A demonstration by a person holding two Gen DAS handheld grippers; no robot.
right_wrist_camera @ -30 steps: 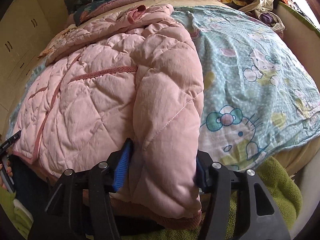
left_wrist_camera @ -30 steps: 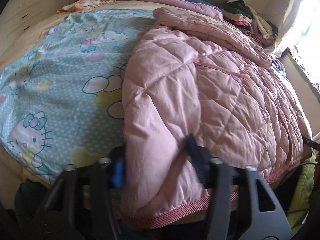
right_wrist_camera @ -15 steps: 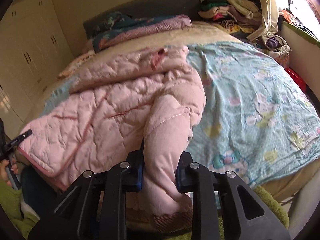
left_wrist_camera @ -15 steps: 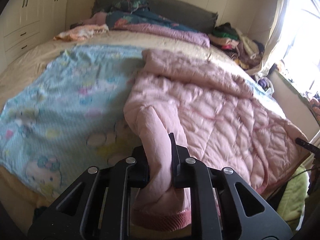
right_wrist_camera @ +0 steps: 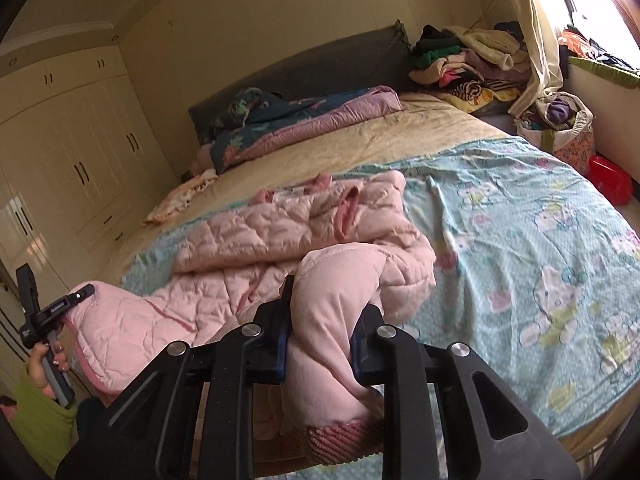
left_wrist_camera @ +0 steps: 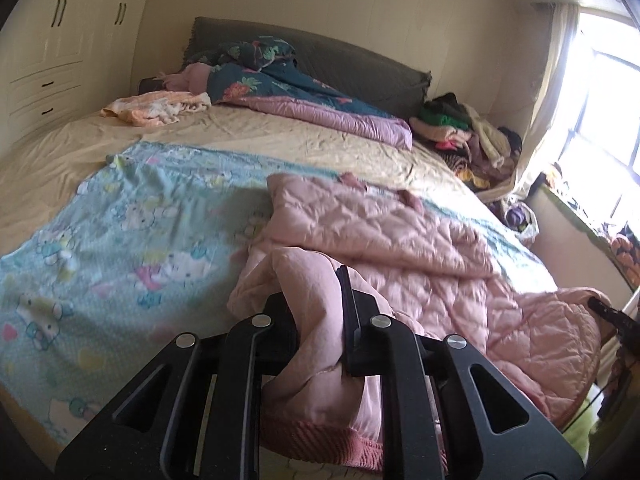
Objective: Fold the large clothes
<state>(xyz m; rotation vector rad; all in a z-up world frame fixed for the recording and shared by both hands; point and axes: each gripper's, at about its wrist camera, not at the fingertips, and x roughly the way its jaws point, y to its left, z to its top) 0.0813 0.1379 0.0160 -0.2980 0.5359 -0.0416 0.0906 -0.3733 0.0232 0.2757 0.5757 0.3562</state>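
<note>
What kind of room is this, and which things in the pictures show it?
Most likely a home bedroom: a large bed with a dark headboard, built-in wardrobes along one wall, and a heap of clothes by the window.

fingers (left_wrist_camera: 347, 300) closed on jacket (left_wrist_camera: 420, 248), hem raised

The right gripper (right_wrist_camera: 322, 312) pinches a thick fold of the pink quilted jacket (right_wrist_camera: 256, 248), its ribbed hem hanging just below the jaws. Ahead and to its right spreads a blue cartoon-print blanket (right_wrist_camera: 520, 240) on the bed. Far to its left, a hand (right_wrist_camera: 44, 364) grips the other gripper's handle at the jacket's edge
</note>
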